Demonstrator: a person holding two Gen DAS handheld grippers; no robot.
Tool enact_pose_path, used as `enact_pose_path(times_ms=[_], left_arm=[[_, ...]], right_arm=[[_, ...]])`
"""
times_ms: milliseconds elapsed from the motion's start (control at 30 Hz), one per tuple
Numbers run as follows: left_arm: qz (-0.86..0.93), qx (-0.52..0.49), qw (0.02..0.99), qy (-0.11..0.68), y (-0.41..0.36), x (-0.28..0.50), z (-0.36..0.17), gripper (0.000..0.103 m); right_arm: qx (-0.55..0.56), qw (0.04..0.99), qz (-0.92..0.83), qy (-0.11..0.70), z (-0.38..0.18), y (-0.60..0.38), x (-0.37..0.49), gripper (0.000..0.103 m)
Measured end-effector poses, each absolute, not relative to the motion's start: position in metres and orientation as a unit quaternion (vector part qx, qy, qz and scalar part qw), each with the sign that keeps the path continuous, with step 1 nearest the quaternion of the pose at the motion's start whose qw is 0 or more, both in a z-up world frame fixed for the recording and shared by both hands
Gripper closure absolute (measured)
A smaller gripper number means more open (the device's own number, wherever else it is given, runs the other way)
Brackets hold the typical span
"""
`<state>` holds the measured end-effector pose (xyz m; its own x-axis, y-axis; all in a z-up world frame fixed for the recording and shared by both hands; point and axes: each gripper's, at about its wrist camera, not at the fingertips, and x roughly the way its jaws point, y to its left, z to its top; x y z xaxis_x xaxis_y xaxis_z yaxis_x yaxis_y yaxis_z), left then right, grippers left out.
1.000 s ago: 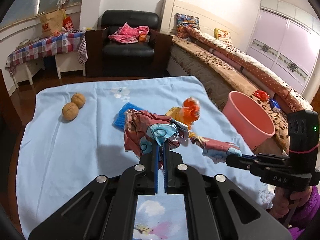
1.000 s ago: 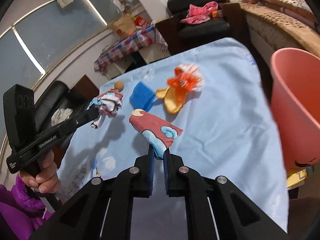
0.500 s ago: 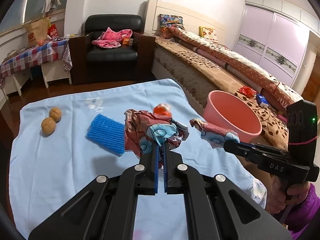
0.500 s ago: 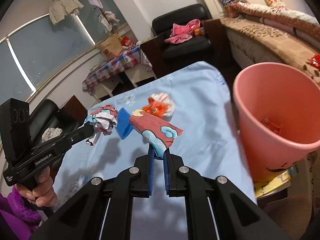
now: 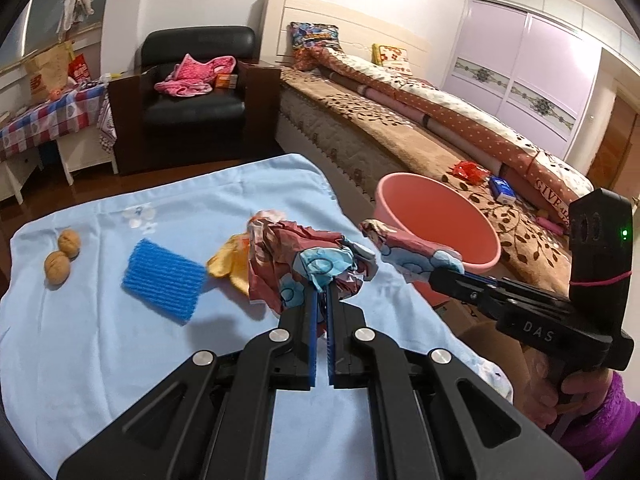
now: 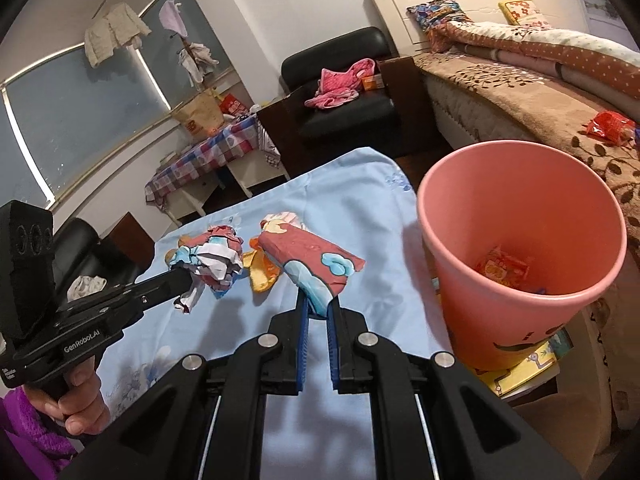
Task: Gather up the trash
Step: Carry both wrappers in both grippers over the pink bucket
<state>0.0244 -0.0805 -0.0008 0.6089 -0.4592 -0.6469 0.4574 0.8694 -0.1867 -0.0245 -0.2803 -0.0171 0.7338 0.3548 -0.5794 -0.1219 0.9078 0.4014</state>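
A bedroom with a long bed (image 5: 440,120) and a black armchair (image 5: 192,92) lies behind the tabletop (image 5: 80,340), which is covered in a pale blue cloth. Over the last second both views have swung away from the middle of that cloth toward its right edge, so the pink bin (image 6: 520,240) that sat at the margin a second ago now fills much of the right wrist view, its mouth open and a few wrappers visible at the bottom. That reads as the carry stage: both pieces are lifted clear of the cloth and are being brought toward the bin, with neither yet over its rim. The right gripper (image 6: 316,308) is pinching a flat, folded red-and-blue wrapper (image 6: 312,264), which hangs just left of the bin's rim. The left gripper (image 5: 322,300) is pressed together on a crumpled wad of printed paper (image 5: 304,264), a little farther back over the cloth. Left behind on the tabletop are a blue sponge-like pad (image 5: 162,280), an orange-and-yellow wrapper (image 5: 232,264) that was beside the grippers earlier and is now partly hidden behind the wad, and two walnuts (image 5: 62,256) near the far left edge. My guess is that the orange wrapper remains to be collected after these two drops; whether the pad and walnuts count as trash I cannot tell.
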Motion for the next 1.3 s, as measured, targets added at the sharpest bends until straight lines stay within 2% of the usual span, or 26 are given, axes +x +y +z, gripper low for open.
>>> enact_pose_path(times_ms=[967,1300], left_arm=[[-0.316,0.058,0.883,0.342,-0.196,0.055,0.013,0.1],[-0.328,0.089,0.878,0.337,-0.246,0.071,0.006,0.1]], right_arm=[[0.228,0.928,-0.019,0.295,-0.017,-0.39,-0.022,0.095],[0.196,0.932,-0.054,0.3,-0.022,-0.406,-0.007,0.095]])
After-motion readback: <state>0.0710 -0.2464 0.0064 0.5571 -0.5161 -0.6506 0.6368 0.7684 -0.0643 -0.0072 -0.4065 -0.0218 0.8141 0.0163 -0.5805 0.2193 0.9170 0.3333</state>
